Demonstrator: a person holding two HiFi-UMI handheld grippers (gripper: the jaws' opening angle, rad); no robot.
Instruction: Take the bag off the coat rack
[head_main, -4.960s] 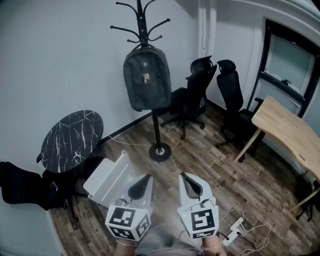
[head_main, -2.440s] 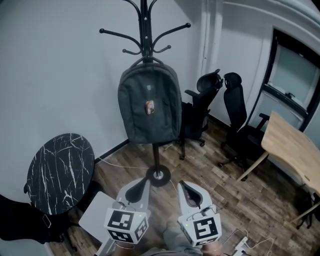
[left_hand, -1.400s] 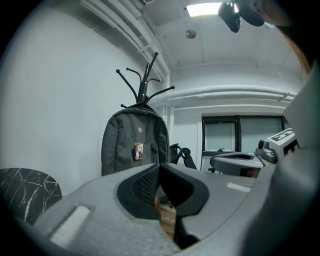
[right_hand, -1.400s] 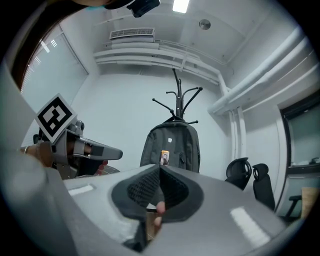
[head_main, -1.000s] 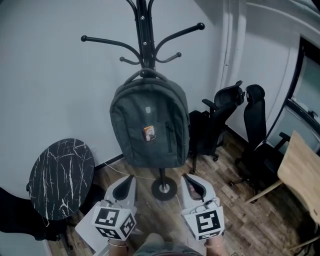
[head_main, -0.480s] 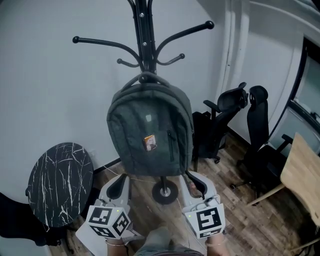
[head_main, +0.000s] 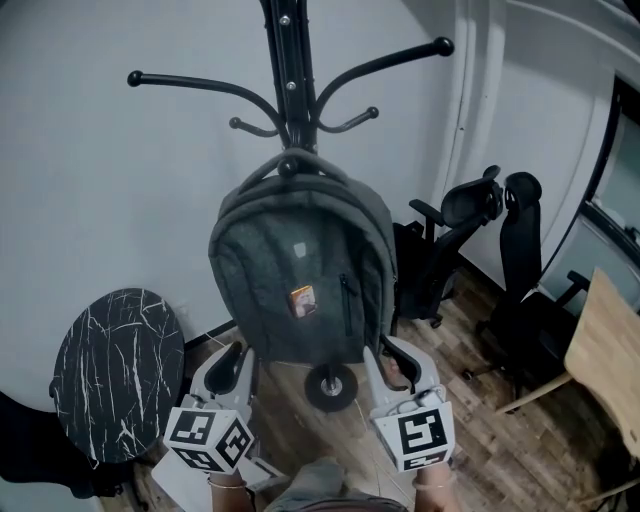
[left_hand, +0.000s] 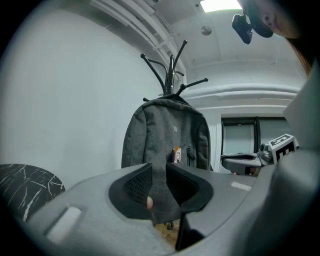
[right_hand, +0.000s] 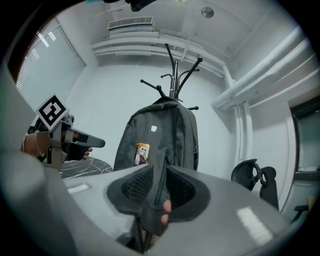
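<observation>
We see the bag (head_main: 300, 270) on the rack (head_main: 290, 80), contents hidden. Left gripper (head_main: 232, 362) and right gripper (head_main: 392, 360) fingers, just opening, stand narrow, gripping nothing. Only the right gripper view shows a ceiling vent (right_hand: 131, 23).

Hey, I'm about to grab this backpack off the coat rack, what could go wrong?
The left claw and right claw have just been opening, nothing gripped, aimed low on the backpack. Its top handle loops over a hook, so pulling outward rather than lifting might tip the coat rack on its small base. Loose fabric may slip.
</observation>
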